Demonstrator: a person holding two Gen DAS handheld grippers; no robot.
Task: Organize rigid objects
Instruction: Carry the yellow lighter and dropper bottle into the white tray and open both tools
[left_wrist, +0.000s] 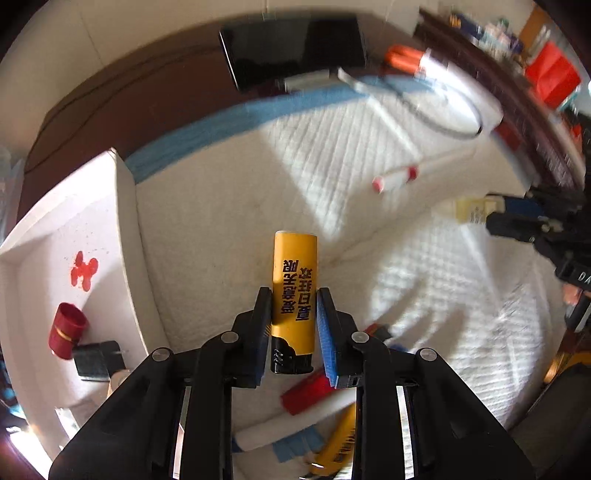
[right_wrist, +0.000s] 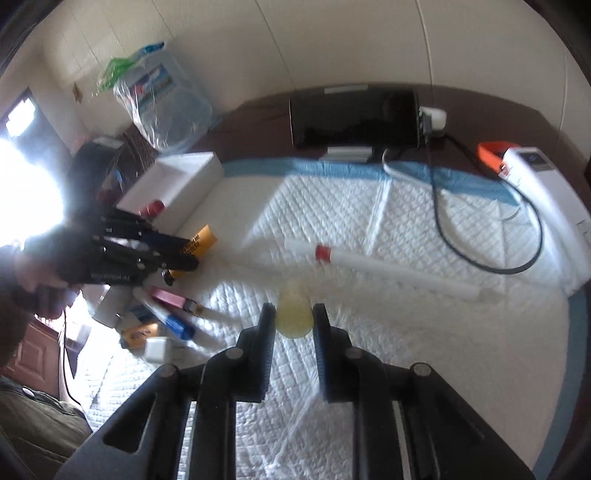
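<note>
My left gripper (left_wrist: 294, 295) is shut on a yellow lighter (left_wrist: 294, 280) with black print, held above the white quilted pad (left_wrist: 229, 206); both also show in the right wrist view, gripper (right_wrist: 181, 254) and lighter (right_wrist: 201, 240). My right gripper (right_wrist: 294, 308) is shut on a pale yellow bottle (right_wrist: 293, 314), which also shows in the left wrist view (left_wrist: 471, 209). A white tray (left_wrist: 44, 236) at the left holds a red cylinder (left_wrist: 66, 330) and a black charger (left_wrist: 98, 360).
Loose items lie below my left gripper: a red lighter (left_wrist: 306, 393), a white marker (left_wrist: 291, 421), another yellow lighter (left_wrist: 340, 443). A red-capped white marker (left_wrist: 395, 179) lies mid-pad. A black phone (left_wrist: 295, 50), cables (right_wrist: 480, 236) and a white power bank (right_wrist: 535, 173) are at the back.
</note>
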